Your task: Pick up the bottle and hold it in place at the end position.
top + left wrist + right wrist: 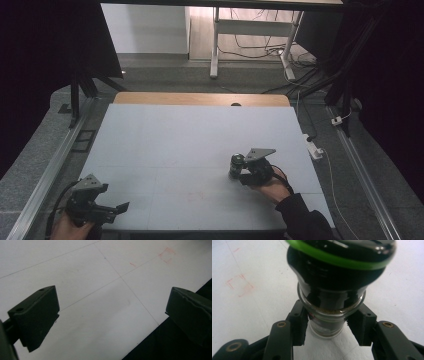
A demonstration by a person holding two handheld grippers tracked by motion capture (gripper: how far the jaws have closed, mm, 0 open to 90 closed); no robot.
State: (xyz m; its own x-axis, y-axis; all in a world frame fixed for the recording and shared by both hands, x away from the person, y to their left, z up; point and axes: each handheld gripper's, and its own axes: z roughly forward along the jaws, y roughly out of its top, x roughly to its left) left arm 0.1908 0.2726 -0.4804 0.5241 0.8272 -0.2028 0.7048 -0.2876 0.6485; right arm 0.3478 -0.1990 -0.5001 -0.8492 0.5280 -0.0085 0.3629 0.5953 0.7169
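The right gripper (328,327) clamps the narrow glass neck of a grinder jar (337,287) standing right of table (165,145) centre: rigid, slippery, breakable; the left gripper (112,315) hangs wide apart, empty.

The grinder (329,290) looks glossy black plastic over clear glass; the table (165,145) is matt, smooth white.

On the grey table (190,135), the right tool (239,176) grips a small dark jar (236,165); the left tool (119,207) hangs at the near-left corner.
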